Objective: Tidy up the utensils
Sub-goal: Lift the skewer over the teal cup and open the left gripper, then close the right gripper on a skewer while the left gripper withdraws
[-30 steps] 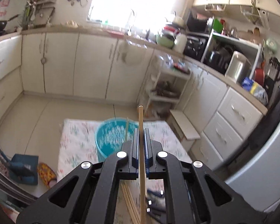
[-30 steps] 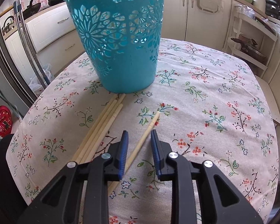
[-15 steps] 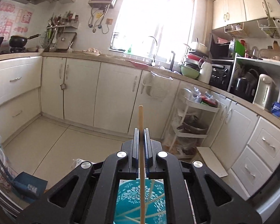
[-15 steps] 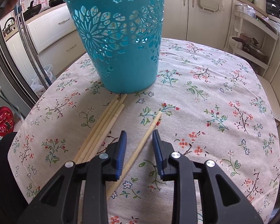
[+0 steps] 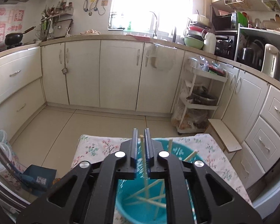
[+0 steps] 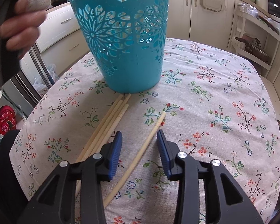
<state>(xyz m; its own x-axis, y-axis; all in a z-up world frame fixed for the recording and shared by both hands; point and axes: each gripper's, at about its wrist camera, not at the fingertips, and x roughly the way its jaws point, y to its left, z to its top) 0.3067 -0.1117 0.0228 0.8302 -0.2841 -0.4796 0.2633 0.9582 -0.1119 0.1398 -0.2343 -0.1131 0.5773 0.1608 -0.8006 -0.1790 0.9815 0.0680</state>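
Observation:
A teal perforated basket [image 6: 125,43] stands on the floral tablecloth [image 6: 224,97]. In the left wrist view my left gripper [image 5: 141,145] hangs over the basket [image 5: 184,151], jaws slightly apart, with a wooden chopstick [image 5: 144,168] standing loose between them, its lower end in the basket among several other chopsticks [image 5: 149,199]. My right gripper [image 6: 139,145] is open low over the table, straddling a single chopstick [image 6: 140,153]. A bundle of chopsticks [image 6: 106,128] lies just left of it, reaching the basket's base.
A hand [image 6: 22,16] holding the left gripper shows at the upper left of the right wrist view. Kitchen cabinets [image 5: 102,74], a white shelf cart [image 5: 197,100] and a wooden stool [image 5: 224,134] stand beyond the table's far edge.
My left gripper has opened a little and the chopstick it held has slid down into the basket. My right gripper has opened wider around the single chopstick.

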